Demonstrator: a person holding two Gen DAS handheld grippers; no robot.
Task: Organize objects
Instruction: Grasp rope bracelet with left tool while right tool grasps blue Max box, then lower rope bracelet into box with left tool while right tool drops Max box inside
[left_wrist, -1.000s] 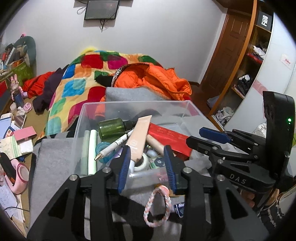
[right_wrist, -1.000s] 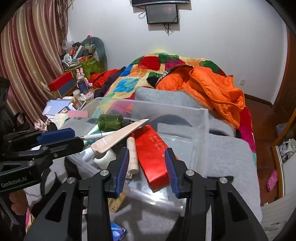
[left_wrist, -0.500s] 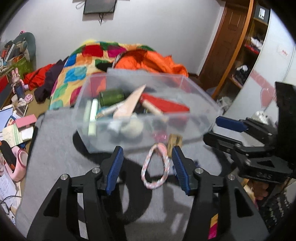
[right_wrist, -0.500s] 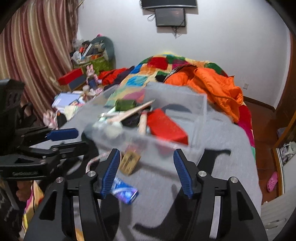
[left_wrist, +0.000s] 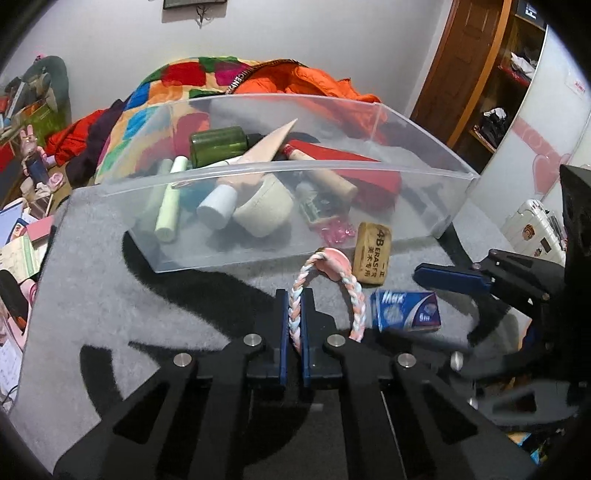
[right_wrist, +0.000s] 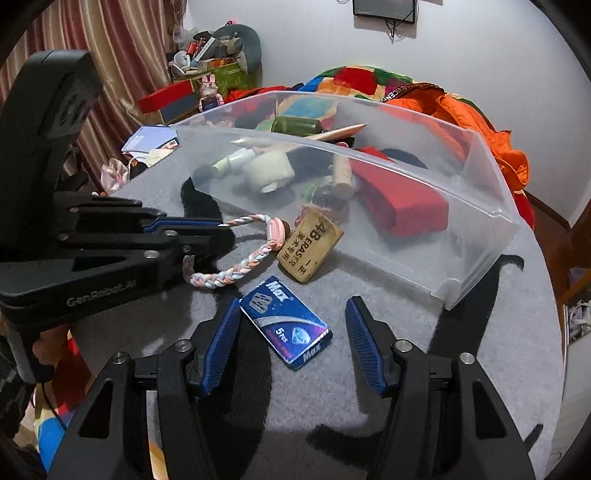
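A braided pink, white and blue hair tie (left_wrist: 325, 284) lies on the grey cloth in front of a clear plastic bin (left_wrist: 295, 173). My left gripper (left_wrist: 294, 295) is shut on the tie's left strand; it also shows in the right wrist view (right_wrist: 221, 229) holding the tie (right_wrist: 243, 264). My right gripper (right_wrist: 291, 317) is open just above a blue Max box (right_wrist: 286, 321), its fingers on either side. A tan 4B eraser (right_wrist: 308, 245) leans against the bin's front wall. The bin (right_wrist: 476, 236) holds a green bottle, tubes, a tape roll and a red box.
The grey cloth (right_wrist: 369, 369) covers a round table. A bed with a patchwork quilt and orange jacket (left_wrist: 314, 79) lies behind. Books and toys clutter the floor at left (left_wrist: 22, 229). A wooden door and shelves (left_wrist: 480, 74) stand at right.
Both grippers pulled back from the bin and dropped toward the cloth. My left gripper closed on the hair tie. My right gripper came down open around the blue box.
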